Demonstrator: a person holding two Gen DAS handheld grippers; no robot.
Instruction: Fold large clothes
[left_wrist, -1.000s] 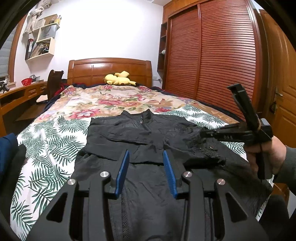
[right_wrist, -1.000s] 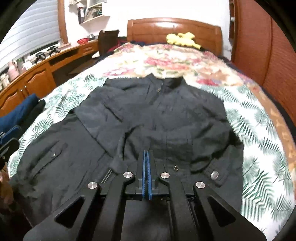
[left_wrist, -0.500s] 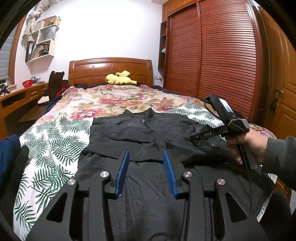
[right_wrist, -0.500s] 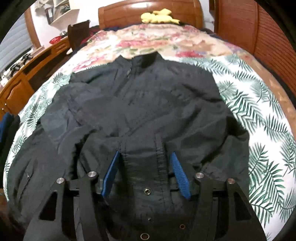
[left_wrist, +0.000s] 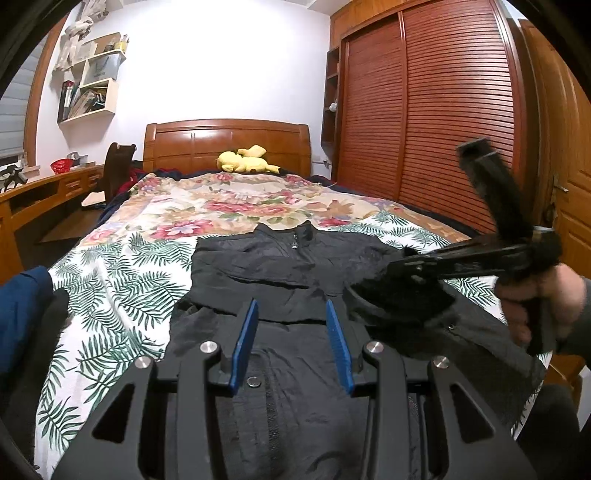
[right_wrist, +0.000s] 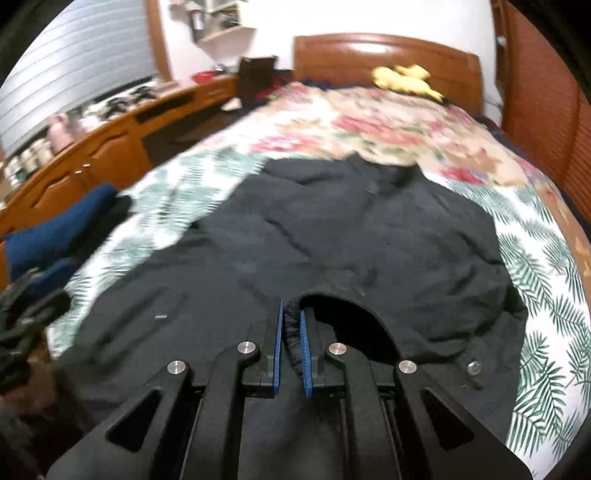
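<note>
Black jacket (left_wrist: 295, 295) lies lengthwise, collar toward headboard (left_wrist: 227, 146); right gripper (right_wrist: 291, 325) pinches its cuff, left gripper (left_wrist: 291, 325) gapes wide

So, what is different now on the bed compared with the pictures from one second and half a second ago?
The right gripper, open over the jacket half a second ago, has shut on the cuff of the right sleeve and lifted it off the body of the garment. The left gripper stayed open above the hem, gripping nothing. The jacket body, the bedspread and the yellow plush toy kept their places.
</note>
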